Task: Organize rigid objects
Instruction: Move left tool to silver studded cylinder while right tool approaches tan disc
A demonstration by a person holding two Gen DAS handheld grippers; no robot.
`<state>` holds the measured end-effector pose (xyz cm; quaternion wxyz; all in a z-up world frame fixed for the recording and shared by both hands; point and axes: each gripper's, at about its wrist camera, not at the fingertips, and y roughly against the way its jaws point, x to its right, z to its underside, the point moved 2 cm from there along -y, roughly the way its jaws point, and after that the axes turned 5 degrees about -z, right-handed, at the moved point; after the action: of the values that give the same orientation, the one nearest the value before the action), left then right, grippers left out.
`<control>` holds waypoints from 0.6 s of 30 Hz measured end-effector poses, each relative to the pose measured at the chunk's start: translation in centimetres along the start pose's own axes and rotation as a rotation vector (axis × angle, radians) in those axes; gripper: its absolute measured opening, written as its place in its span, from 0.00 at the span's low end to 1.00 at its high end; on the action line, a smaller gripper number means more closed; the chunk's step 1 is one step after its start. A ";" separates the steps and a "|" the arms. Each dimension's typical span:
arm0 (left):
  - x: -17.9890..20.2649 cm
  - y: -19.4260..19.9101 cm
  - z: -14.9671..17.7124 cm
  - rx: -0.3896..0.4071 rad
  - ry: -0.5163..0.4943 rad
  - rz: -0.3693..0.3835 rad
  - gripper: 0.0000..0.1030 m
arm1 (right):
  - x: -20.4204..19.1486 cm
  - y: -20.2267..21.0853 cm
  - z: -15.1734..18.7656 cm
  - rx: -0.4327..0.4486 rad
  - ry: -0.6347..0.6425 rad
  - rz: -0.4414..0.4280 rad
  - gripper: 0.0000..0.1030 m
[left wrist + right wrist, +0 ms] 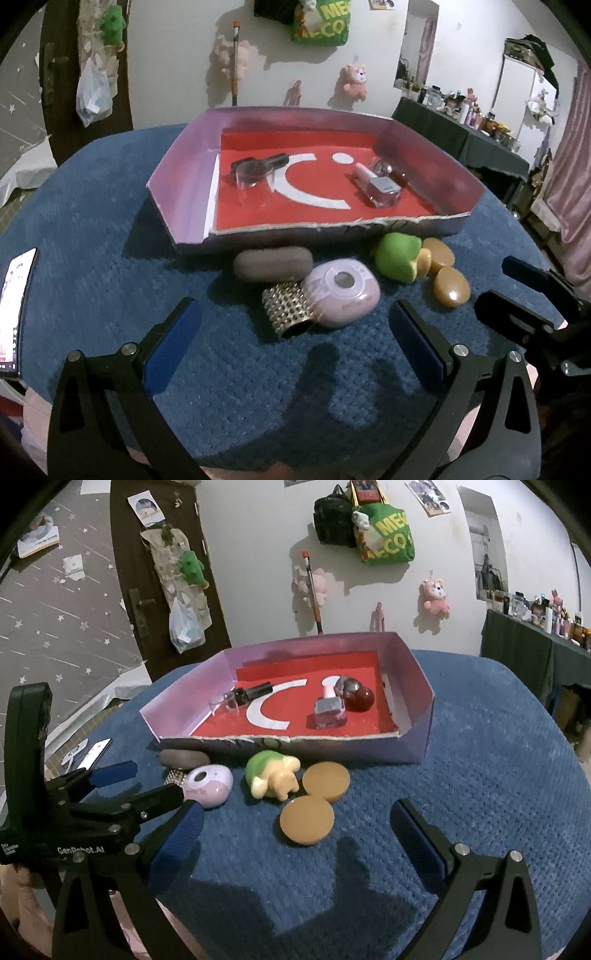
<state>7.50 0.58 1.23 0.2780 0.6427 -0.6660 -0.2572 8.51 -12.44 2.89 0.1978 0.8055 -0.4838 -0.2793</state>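
Note:
A purple-walled box (184, 173) (417, 716) with a red floor holds a clear bottle (255, 170), a pink-capped polish bottle (380, 186) (328, 709) and a dark red ball (360, 698). In front of it lie a grey oblong piece (271, 264), a lilac case (341, 291) (207, 786), a gold studded cuff (288, 310), a green and yellow toy (399, 256) (271, 775) and two brown discs (450, 286) (306, 821). My left gripper (295, 302) (144, 782) stands open just short of the cuff and case. My right gripper (297, 808) (506, 284) is open before the nearer disc. Both are empty.
Everything rests on a round blue cloth-covered table (110, 258) (480, 775). A phone (14, 314) lies at its left edge. A dark side table (461, 136) crowded with bottles stands to the right, and a door (166, 590) is behind on the left.

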 end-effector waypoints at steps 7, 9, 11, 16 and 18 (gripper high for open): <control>-0.9 -0.6 0.9 -0.017 0.013 -0.018 1.00 | 0.4 -1.1 0.7 -0.041 -0.016 0.010 0.93; -1.3 -0.7 1.1 -0.018 0.021 -0.023 1.00 | 0.5 -1.5 1.0 -0.054 -0.022 0.012 0.89; -1.5 -0.7 1.2 -0.013 0.026 -0.029 1.00 | 0.6 -1.8 1.1 -0.066 -0.022 0.012 0.89; -1.5 -0.9 1.2 -0.007 0.018 -0.044 0.99 | 0.5 -2.5 1.4 -0.084 -0.017 0.016 0.83; -1.6 -1.1 1.2 -0.009 0.018 -0.047 0.96 | 0.5 -2.7 1.5 -0.090 -0.015 0.019 0.78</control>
<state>7.46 2.09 -0.46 0.2808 0.6592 -0.6470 -0.2610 9.53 -11.68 0.01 0.2327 0.7891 -0.4797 -0.3050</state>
